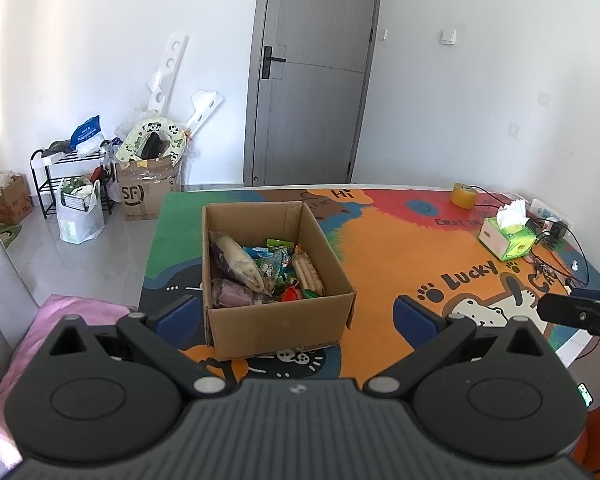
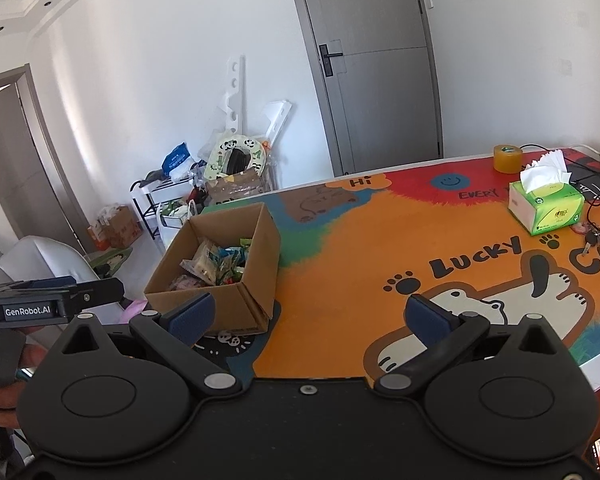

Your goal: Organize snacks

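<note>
An open cardboard box (image 1: 284, 320) (image 2: 260, 240) stands on the colourful cartoon table mat (image 1: 400, 248) (image 2: 360, 264) near its left end. Several wrapped snacks (image 1: 268, 272) (image 2: 216, 264) lie inside it: a long pale bag, a biscuit pack, small green and red sweets. My left gripper (image 1: 296, 312) is open, held just before the box's near wall with nothing between its fingers. My right gripper (image 2: 312, 316) is open over the orange part of the mat, to the right of the box, and holds nothing. The right gripper's tip shows at the right edge of the left wrist view.
A green tissue box (image 1: 508, 240) (image 2: 548, 208), a roll of yellow tape (image 1: 464, 196) (image 2: 508, 159), cables, keys and a power strip sit at the table's far right. Beyond the left end are a shoe rack, boxes and bags (image 1: 80, 216). A pink cloth (image 1: 60, 320) lies near left.
</note>
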Motion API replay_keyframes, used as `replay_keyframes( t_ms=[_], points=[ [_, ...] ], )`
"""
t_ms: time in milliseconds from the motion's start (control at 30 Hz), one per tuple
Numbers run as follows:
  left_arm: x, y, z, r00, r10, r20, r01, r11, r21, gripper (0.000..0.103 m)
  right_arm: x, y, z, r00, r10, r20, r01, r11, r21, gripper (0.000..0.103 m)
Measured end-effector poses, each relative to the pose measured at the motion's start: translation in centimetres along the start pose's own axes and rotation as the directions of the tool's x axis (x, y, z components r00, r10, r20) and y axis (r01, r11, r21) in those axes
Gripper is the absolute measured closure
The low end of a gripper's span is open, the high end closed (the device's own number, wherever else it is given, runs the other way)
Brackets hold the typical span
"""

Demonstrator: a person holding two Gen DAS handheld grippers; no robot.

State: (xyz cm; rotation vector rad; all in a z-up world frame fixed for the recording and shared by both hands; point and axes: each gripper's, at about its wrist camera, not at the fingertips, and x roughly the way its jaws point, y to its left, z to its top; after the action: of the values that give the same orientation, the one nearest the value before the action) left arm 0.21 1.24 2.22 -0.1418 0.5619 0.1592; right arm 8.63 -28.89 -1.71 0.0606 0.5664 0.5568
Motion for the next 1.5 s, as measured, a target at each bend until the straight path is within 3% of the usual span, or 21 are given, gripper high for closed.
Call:
replay_keyframes(
  t_ms=[1500],
  points=[
    [0.58,-0.11,-0.41,1.0,-0.01,-0.019,0.01,1.0,-0.005,0.001,0.64,-0.53,-0.06,1.0,-0.021,-0.018,0.021,1.0,0.01,0.0]
  ],
)
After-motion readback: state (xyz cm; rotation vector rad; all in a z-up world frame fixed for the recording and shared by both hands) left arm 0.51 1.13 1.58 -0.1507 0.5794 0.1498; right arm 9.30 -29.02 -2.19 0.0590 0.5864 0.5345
